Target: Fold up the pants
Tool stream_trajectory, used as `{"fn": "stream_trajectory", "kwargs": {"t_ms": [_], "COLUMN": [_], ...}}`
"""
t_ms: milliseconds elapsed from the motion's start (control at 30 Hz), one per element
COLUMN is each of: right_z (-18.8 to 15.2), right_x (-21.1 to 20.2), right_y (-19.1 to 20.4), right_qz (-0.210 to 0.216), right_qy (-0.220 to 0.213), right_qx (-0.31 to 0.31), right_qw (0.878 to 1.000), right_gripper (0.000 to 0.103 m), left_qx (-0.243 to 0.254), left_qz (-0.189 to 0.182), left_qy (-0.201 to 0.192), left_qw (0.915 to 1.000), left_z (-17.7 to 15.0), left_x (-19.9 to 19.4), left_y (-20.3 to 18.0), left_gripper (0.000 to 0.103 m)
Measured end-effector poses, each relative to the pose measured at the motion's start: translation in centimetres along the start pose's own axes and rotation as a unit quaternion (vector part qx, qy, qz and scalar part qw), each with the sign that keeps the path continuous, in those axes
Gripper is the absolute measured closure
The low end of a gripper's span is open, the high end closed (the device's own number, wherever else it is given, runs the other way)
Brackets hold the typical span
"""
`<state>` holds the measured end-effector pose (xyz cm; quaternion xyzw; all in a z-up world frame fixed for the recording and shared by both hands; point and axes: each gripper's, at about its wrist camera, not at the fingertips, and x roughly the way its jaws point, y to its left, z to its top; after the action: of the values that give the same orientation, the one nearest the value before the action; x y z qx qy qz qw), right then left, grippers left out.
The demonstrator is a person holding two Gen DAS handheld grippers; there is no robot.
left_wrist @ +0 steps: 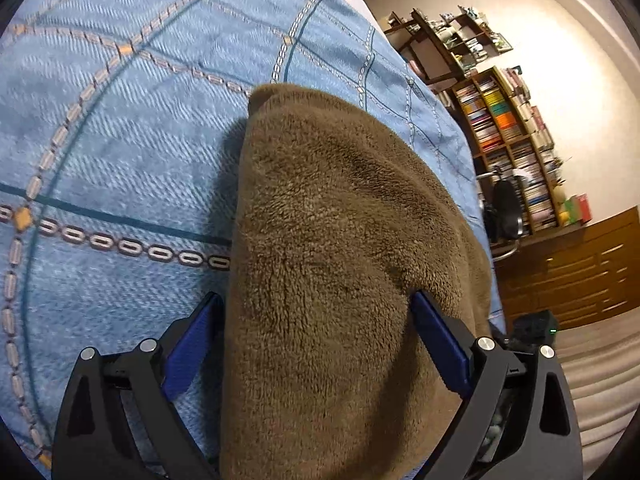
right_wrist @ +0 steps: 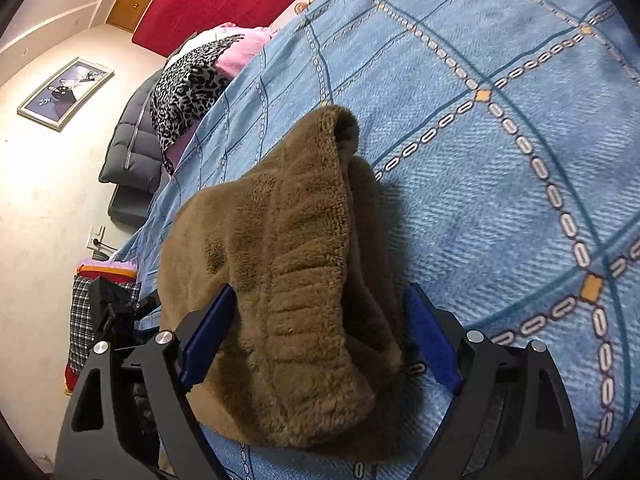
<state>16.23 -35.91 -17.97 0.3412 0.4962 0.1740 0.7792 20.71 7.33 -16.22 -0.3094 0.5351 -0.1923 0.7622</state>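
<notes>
The brown fleece pants (left_wrist: 340,240) lie bunched on the blue patterned bedspread (left_wrist: 120,140). My left gripper (left_wrist: 316,308) is open, its blue pads on either side of the fabric, which fills the gap between them. In the right wrist view the pants (right_wrist: 288,280) show their ribbed waistband. My right gripper (right_wrist: 320,304) is open too and straddles the waistband end, with its blue pads (right_wrist: 208,340) on either side of the cloth. The other gripper (right_wrist: 116,304) shows at the left edge, and the right one shows in the left view (left_wrist: 536,328).
The bedspread (right_wrist: 520,160) spreads wide beyond the pants. A leopard-print and pink pile of clothes (right_wrist: 192,80) and a dark jacket (right_wrist: 132,148) lie at the bed's far side. Bookshelves (left_wrist: 508,132), a chair (left_wrist: 504,208) and wooden drawers (left_wrist: 580,272) stand past the bed's edge.
</notes>
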Motion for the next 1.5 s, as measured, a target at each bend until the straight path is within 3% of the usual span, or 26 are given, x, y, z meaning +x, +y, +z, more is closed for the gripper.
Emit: {"fn": "stream_trajectory", "kwargs": {"t_ms": [233, 400, 533, 567, 733, 900, 1133, 1500], "right_z": [0.8, 1.0, 1.2, 1.2, 0.7, 0.7, 3.5, 12.9], "right_x": [2.1, 3.4, 4.0, 4.1, 3.7, 1.9, -2.1, -5.2], "right_y": [-0.3, 0.7, 1.4, 1.5, 1.6, 3.0, 4.7, 2.9], "right_qz": [0.033, 0.034, 0.027, 0.028, 0.026, 0.023, 0.041, -0.006], "right_qy": [0.024, 0.039, 0.043, 0.042, 0.032, 0.008, -0.052, -0.140], "right_qx": [0.016, -0.001, -0.019, -0.023, -0.036, -0.062, -0.088, -0.106], "right_qw": [0.999, 0.999, 0.999, 0.998, 0.999, 0.998, 0.994, 0.984], "right_gripper": [0.015, 0.014, 0.016, 0.016, 0.038, 0.052, 0.055, 0.055], "left_qx": [-0.004, 0.026, 0.063, 0.062, 0.080, 0.114, 0.145, 0.197], "left_qz": [-0.037, -0.068, -0.040, -0.038, -0.020, -0.003, -0.018, -0.037], "left_qy": [0.015, 0.047, 0.046, 0.046, 0.030, 0.011, -0.019, -0.050], "left_qw": [0.9992, 0.9963, 0.9961, 0.9963, 0.9962, 0.9934, 0.9891, 0.9784], "left_z": [0.5, 0.1, -0.3, -0.3, -0.7, -1.3, 0.4, 8.2], "left_x": [0.0, 0.5, 0.8, 0.8, -0.5, -1.7, -2.4, 4.6], "left_y": [1.3, 0.1, -1.0, -0.9, -1.3, -3.6, -7.9, -16.3], "left_gripper": [0.006, 0.006, 0.007, 0.008, 0.035, 0.048, 0.052, 0.052]}}
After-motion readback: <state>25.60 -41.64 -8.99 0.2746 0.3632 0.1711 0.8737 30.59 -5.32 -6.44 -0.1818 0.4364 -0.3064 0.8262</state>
